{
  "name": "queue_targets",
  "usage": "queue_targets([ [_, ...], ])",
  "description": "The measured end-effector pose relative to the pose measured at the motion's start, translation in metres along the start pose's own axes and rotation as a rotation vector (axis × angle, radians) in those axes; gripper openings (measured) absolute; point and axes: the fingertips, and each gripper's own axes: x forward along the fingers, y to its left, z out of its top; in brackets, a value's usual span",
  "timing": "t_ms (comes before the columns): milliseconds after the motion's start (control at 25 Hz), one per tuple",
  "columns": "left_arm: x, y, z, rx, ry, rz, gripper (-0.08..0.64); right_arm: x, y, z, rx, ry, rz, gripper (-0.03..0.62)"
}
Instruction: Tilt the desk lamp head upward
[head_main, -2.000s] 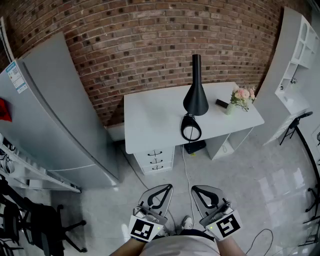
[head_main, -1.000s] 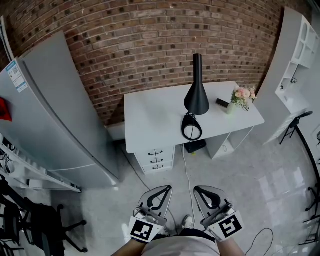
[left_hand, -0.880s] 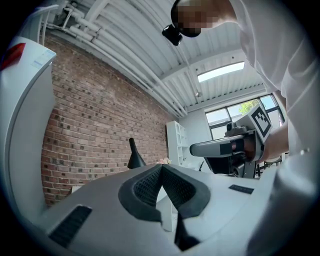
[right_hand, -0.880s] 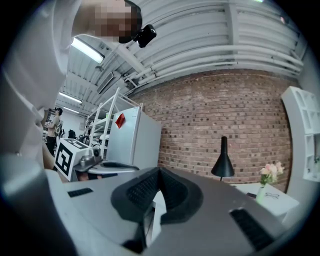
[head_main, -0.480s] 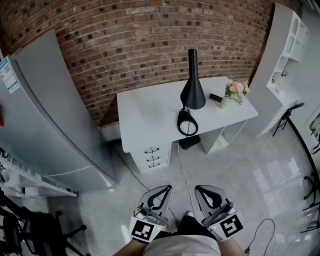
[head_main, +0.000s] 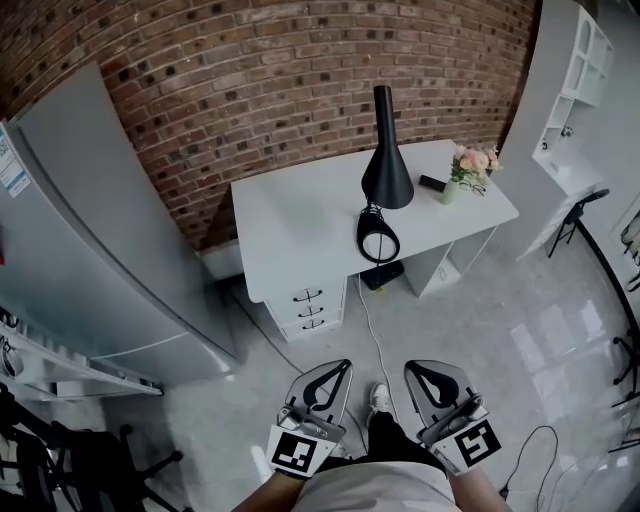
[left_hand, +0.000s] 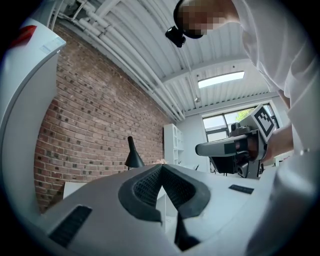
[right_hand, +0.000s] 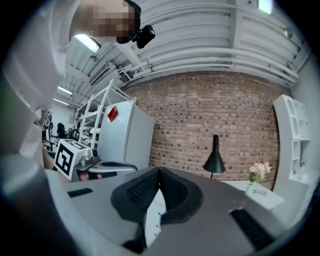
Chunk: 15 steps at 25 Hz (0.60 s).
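Note:
A black desk lamp (head_main: 386, 170) stands on the white desk (head_main: 290, 230) against the brick wall. Its cone head points down above the round base (head_main: 378, 243). Both grippers are held low, near my body and far from the desk. My left gripper (head_main: 338, 368) is shut with nothing in it, and my right gripper (head_main: 416, 368) is shut and empty too. In the left gripper view the lamp (left_hand: 133, 156) shows small beyond the closed left gripper (left_hand: 161, 168). In the right gripper view the lamp (right_hand: 215, 159) stands past the closed right gripper (right_hand: 159, 171).
A vase of pink flowers (head_main: 468, 165) and a small black object (head_main: 432, 183) sit at the desk's right end. Drawers (head_main: 310, 305) are under the desk. A grey fridge (head_main: 90, 220) stands left, white shelving (head_main: 575, 60) right. A cable (head_main: 372, 340) trails across the floor.
The head view has shifted a little, and the desk now sits slightly left in the frame. Both grippers stay shut and low; a shoe now shows between them.

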Motion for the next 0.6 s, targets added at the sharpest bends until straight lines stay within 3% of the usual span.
queue_targets([
  [320,0.034,0.021,-0.008,0.024,0.050,0.046,0.008,0.025,-0.038,-0.009,0.041,-0.010,0.034,0.014],
  [600,0.093,0.048,-0.017,0.059,0.075,0.079,0.008,0.047,-0.100,-0.026,0.074,-0.008,0.034,0.014],
])
